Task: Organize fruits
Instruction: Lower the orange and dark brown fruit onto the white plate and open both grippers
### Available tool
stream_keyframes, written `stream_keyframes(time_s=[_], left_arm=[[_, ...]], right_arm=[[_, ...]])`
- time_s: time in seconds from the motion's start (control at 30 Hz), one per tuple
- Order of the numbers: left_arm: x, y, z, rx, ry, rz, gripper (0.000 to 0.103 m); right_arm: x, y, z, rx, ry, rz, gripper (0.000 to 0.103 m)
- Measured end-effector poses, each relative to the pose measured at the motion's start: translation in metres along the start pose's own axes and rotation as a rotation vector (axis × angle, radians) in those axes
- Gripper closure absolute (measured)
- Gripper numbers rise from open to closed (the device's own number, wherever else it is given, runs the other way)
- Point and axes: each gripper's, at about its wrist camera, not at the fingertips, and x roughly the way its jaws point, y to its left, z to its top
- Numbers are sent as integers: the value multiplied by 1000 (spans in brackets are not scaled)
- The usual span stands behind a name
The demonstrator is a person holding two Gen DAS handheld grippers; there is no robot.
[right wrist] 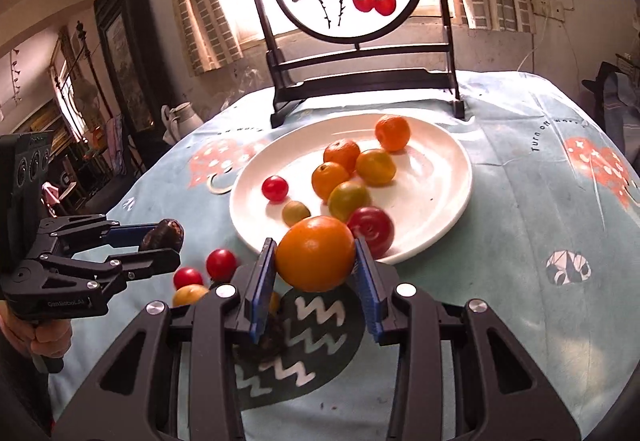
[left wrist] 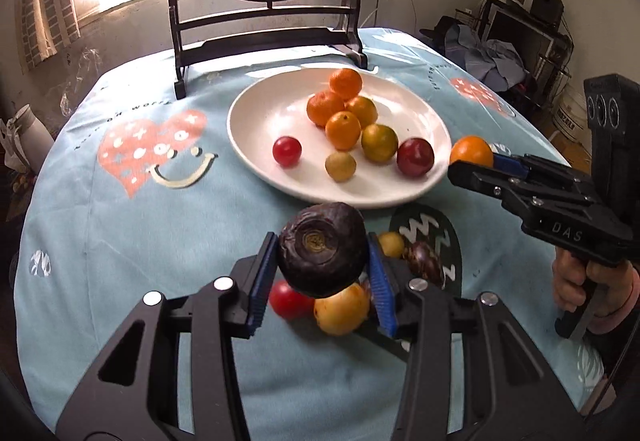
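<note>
Two handheld grippers work over a round table [left wrist: 120,225] covered in a pale blue printed cloth. The left gripper [left wrist: 322,255] has its jaws clamped on a dark purple-brown fruit [left wrist: 322,249], round and wrinkled, held clear above the cloth with its stem scar facing the camera. The right gripper [right wrist: 316,261] has its jaws clamped on an orange [right wrist: 315,253], held just at the near rim of a white plate [right wrist: 432,201].

The plate sits mid-table and already carries several small oranges, a greenish one, two red fruits and a small yellow-green one. More loose fruit lies on the cloth near the grippers: two red cherry tomatoes [right wrist: 221,264], a yellow fruit [right wrist: 188,295] and another dark one.

Both held fruits look light and firm, but round and smooth enough to roll or slip. Taking hold across the widest part, as now, seems safest; a gentle squeeze should avoid bruising, especially on the thin-skinned tomatoes.
</note>
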Motion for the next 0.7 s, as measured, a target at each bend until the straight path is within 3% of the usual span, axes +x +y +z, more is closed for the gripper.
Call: stream_keyframes(time_s=[0.23,0.43,0.57,0.6,0.63,0.67,0.7], left_arm=[[48,-2,56,-67,-49,104,58],[96,-1,77,-81,13,173,58],[109,1,82,-93,24,192,56],[109,1,82,-93,21,204,52],[107,0,83,-93,16,222,33],[103,-1,83,-91,0,238,22],[97,-3,83,-84,-18,252,20]], right_arm=[[19,-34,26,73,-83,-65,64],[39,-51,33,80,-55,-78,64],[48,-56,33,71,-31,-79,64],[50,-56,33,71,-24,-74,64],[52,-56,33,68,-13,-68,61],[54,-55,32,62,-5,-63,59],[53,-54,32,60,-5,-59,55]])
